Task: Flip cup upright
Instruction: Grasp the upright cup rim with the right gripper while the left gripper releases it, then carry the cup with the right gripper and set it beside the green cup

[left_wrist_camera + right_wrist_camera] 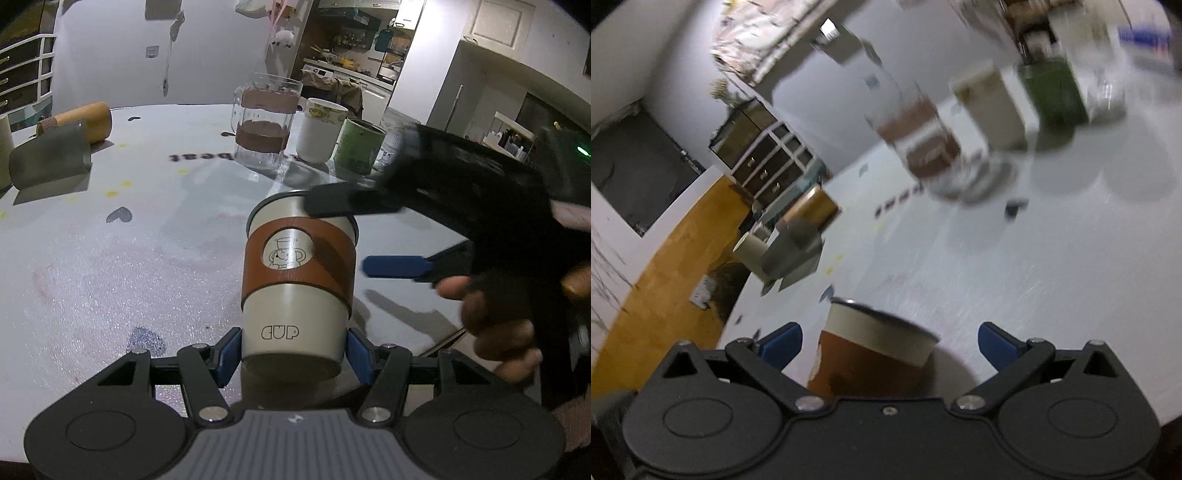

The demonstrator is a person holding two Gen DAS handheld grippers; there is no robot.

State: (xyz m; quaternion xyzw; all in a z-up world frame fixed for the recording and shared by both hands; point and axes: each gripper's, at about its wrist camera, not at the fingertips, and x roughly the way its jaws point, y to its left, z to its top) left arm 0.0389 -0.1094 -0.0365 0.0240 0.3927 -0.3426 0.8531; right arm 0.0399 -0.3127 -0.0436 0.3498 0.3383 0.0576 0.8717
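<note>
A steel cup (295, 291) with a brown leather sleeve and the word CUP lies between the blue pads of my left gripper (291, 354), which is shut on its base end. Its rim points away from me, toward the table's far side. My right gripper (351, 236) comes in from the right, open, one finger over the cup's rim and one beside the sleeve. In the blurred right wrist view the same cup (879, 354) lies between the open blue fingers of my right gripper (888, 345), apart from both.
A glass mug with brown bands (266, 125), a white mug (319, 129) and a green mug (360, 149) stand at the back of the white table (110, 266). A grey cup (50, 158) and a wooden cup (79, 123) lie at the far left.
</note>
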